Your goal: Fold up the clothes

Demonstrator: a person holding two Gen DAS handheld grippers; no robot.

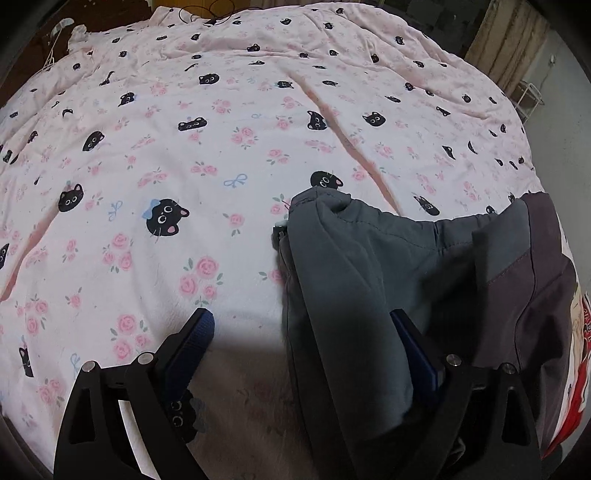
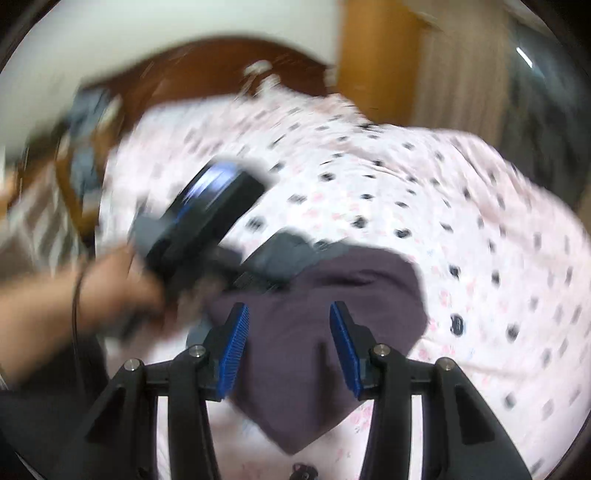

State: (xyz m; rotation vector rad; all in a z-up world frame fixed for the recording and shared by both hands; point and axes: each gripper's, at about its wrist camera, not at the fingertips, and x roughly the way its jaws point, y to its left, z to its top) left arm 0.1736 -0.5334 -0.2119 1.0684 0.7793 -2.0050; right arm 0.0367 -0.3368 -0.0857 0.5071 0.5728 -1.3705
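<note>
The folding looks barely begun: the grey garment (image 1: 354,266) lies bunched on the pink bedspread (image 1: 184,147) over a purple garment (image 2: 317,295), with the left gripper (image 1: 303,332) spread wide around it, unclamped, and the right gripper (image 2: 289,317) hovering released, both empty.

Pink cat-print bedspread (image 1: 221,155), brown wooden headboard (image 2: 207,70), pale wall (image 2: 129,22), perhaps curtains (image 1: 509,40)

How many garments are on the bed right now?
2: a grey garment lying between the left gripper's open jaws, and a dark purple one partly under it. Others may be hidden.
</note>
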